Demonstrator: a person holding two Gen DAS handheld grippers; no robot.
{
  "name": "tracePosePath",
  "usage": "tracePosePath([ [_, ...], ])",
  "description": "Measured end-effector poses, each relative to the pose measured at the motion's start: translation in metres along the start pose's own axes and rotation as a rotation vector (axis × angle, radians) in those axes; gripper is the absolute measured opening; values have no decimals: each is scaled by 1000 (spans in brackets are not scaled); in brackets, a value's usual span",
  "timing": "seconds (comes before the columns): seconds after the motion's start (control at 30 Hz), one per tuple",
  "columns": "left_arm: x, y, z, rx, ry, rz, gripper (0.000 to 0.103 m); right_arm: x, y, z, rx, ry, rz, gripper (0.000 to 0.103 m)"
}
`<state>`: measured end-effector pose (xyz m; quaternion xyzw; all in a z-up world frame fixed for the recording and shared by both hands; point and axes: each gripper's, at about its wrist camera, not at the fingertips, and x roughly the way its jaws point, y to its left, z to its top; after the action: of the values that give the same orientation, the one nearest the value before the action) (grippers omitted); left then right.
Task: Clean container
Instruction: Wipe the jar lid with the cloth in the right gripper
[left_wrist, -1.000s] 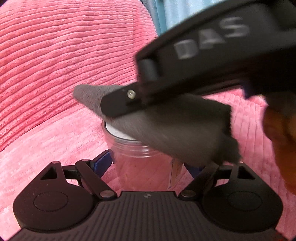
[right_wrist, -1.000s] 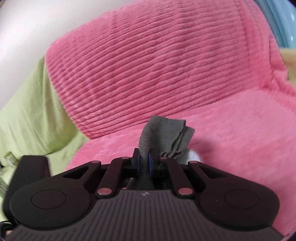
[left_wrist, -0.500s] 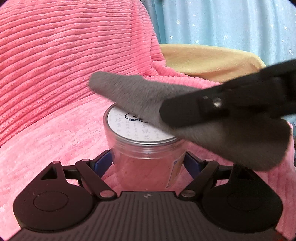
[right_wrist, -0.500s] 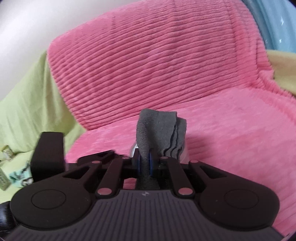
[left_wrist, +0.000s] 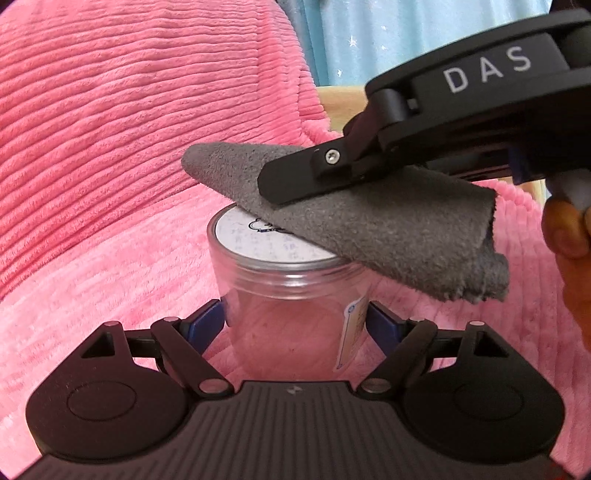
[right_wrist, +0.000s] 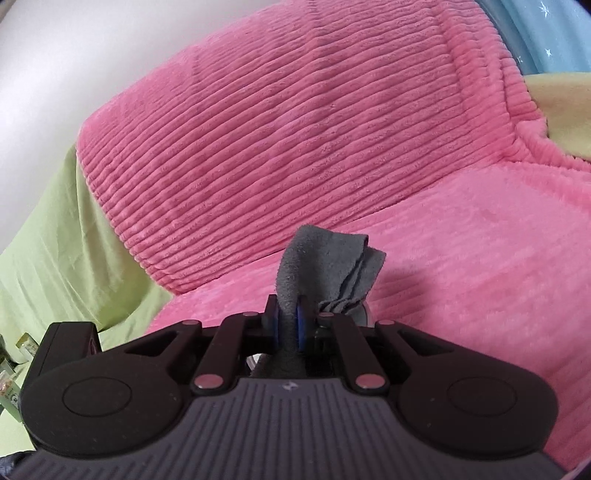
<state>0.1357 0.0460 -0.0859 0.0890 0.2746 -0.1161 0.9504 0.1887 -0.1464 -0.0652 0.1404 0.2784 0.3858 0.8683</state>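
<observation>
Plastic jar (left_wrist: 291, 314), light and slippery, we clamp mid-wall in left gripper (left_wrist: 295, 325); right gripper (right_wrist: 288, 328) pinches soft grey cloth (right_wrist: 325, 266).

My left tongs (left_wrist: 295, 319) are matt black plastic with smooth blue pads, set against a clear glossy plastic jar (left_wrist: 291, 314) with a paper-labelled lid. My right tongs (right_wrist: 288, 326) pinch a grey napped microfibre cloth (right_wrist: 325, 266). The pink blanket (left_wrist: 110, 147) underneath is ribbed plush.
</observation>
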Motion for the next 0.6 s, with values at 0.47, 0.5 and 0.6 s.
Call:
tracePosePath([
  [0.47, 3, 1, 4, -5, -12, -9, 85, -9, -6, -3, 17, 13, 18, 6],
  [0.5, 3, 1, 4, -7, -13, -10, 85, -12, -5, -4, 15, 17, 18, 6],
  [0.6, 2, 1, 3, -14, -15, -11, 85, -16, -1, -8, 11, 33, 51, 7],
])
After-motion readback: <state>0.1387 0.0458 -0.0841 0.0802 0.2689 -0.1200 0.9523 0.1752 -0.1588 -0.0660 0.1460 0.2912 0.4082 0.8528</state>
